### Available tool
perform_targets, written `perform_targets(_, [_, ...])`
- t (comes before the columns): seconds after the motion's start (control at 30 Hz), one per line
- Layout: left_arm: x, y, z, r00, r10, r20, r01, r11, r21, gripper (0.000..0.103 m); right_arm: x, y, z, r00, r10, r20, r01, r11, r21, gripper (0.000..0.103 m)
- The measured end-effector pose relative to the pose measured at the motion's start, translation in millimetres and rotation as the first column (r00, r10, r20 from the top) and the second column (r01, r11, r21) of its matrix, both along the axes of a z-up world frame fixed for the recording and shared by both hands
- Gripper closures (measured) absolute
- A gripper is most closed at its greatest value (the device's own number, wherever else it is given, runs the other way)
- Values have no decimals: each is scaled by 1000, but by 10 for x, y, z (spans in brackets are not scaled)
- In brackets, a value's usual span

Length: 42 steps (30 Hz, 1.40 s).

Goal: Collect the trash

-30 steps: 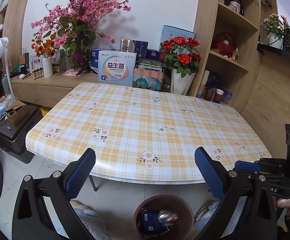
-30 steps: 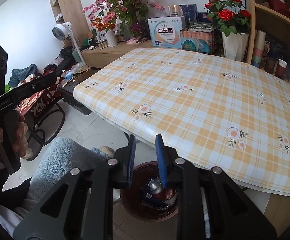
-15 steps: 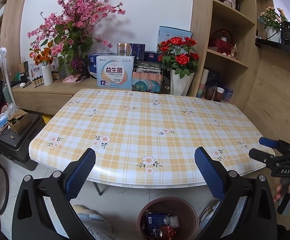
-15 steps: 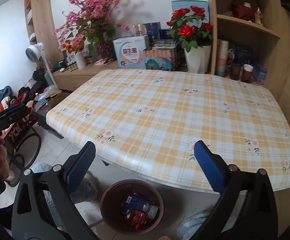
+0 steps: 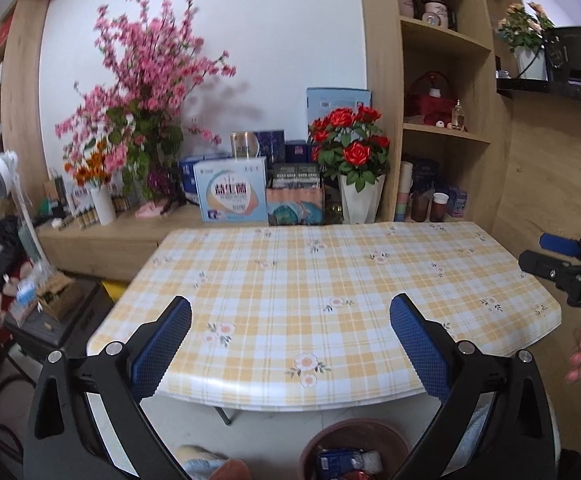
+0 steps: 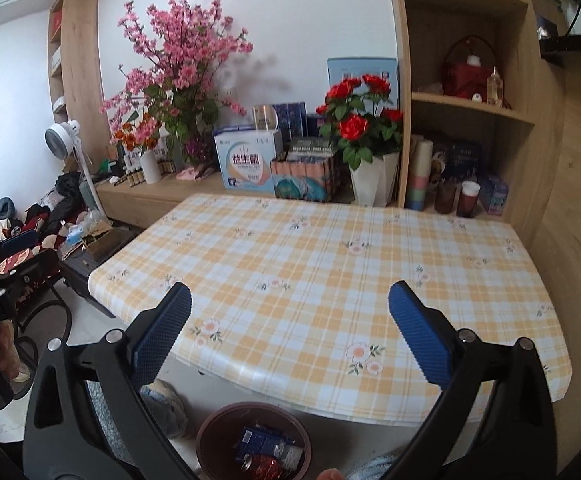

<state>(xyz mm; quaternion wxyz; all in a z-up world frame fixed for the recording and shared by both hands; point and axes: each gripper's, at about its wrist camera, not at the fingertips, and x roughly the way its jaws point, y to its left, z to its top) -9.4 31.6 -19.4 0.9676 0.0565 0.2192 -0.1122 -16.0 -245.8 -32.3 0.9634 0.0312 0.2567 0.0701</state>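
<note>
A round brown trash bin (image 6: 252, 436) stands on the floor under the near edge of the table, holding a blue carton (image 6: 259, 443), a red wrapper and a clear wrapper. It shows again at the bottom of the left wrist view as the same bin (image 5: 356, 446). My right gripper (image 6: 289, 328) hangs open above the table edge with nothing between its blue pads. My left gripper (image 5: 290, 342) is open too and holds nothing. Each gripper appears at the edge of the other's view: the right gripper (image 5: 570, 270) and the left gripper (image 6: 6, 264).
The table (image 6: 330, 264) has a yellow plaid cloth with flowers. Behind it a low wooden counter bears pink blossoms (image 6: 182, 60), a rose pot (image 6: 364, 128) and boxes (image 6: 246, 162). Shelves rise at the right. A fan, clothes and a black case crowd the floor at left.
The right gripper went from nearly shut over the bin to wide open. Both grippers rose, so the table now fills the views and the bin sits at the bottom edge.
</note>
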Motion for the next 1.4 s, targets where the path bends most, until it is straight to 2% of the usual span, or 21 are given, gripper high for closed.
perform_targets(0.2, [-103, -109, 280, 998, -13, 58, 11, 1000, 20, 6, -82, 74, 298, 999, 6, 41, -6, 1000, -7, 6])
perform_targets(0.4, [-152, -132, 421, 997, -1, 75, 0, 1000, 16, 6, -135, 149, 406, 998, 11, 57, -9, 1000, -30, 6])
perform_targets(1.4, [-159, -69, 412, 997, 19, 68, -20, 1000, 17, 6, -140, 176, 356, 999, -1, 43, 3, 999, -40, 6])
